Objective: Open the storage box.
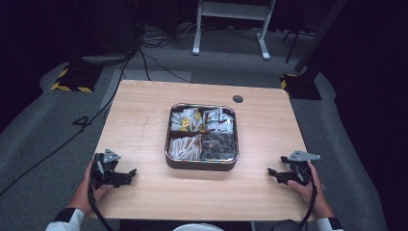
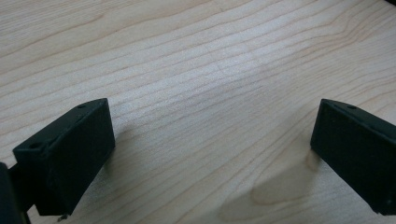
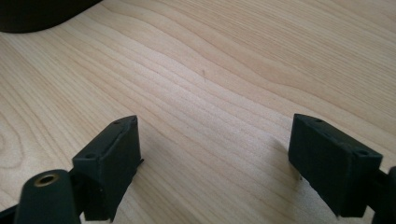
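Observation:
A square dark tray [image 1: 169,144] with four compartments sits in the middle of the wooden table [image 1: 144,120]. Its compartments hold white packets, sachets, paper sticks and dark capsules. My left gripper [image 1: 129,174] rests low on the table near the front left edge, held by a hand, jaws wide apart with nothing between them. In the left gripper view the left gripper [image 2: 212,154] frames bare wood. My right gripper [image 1: 272,174] lies near the front right edge, also open and empty. The right gripper view shows the right gripper [image 3: 215,158] over bare wood, with the tray's dark edge [image 3: 37,14] at top left.
A small dark round cap [image 1: 237,99] is set into the table behind the tray. Beyond the table lie grey carpet, cables [image 1: 96,115], a white desk frame [image 1: 231,24] and yellow-black marked stand bases [image 1: 72,79].

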